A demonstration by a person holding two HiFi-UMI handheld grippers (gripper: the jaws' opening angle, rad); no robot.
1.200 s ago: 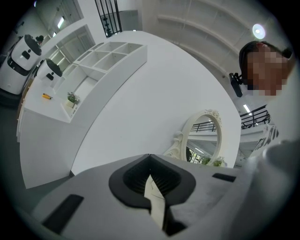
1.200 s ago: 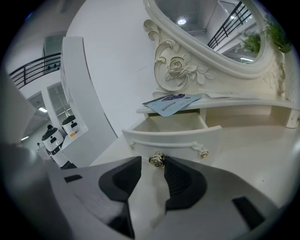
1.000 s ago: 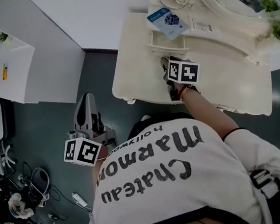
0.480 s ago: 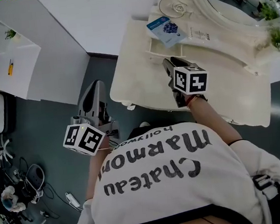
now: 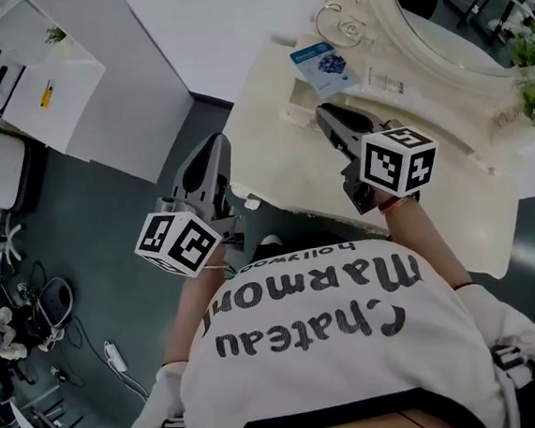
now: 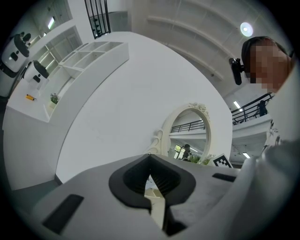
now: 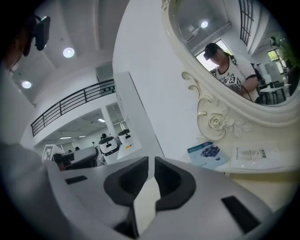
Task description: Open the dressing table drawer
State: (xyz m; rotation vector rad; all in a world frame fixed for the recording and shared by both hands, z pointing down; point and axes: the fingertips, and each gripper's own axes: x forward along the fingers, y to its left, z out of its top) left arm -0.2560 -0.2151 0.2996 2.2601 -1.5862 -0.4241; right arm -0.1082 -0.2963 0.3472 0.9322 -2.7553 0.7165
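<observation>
Your left claw (image 6: 150, 160) — tips closed together. Beyond it: one oval mirror (image 6: 190, 133) in an ornate cream frame, against a white wall (image 6: 117, 103); white shelf unit (image 6: 96, 52) — upper left, well apart.

A robotics lab hall with a mock bedroom corner: an ornate cream dressing desk (image 5: 276, 151) and oval mirror (image 7: 225, 47) stand against a bare white partition (image 5: 221, 25). Behind it are white wheeled robots (image 7: 108, 145), loose cables (image 5: 57, 296) on the dark floor and a railed mezzanine (image 7: 70, 104).
</observation>
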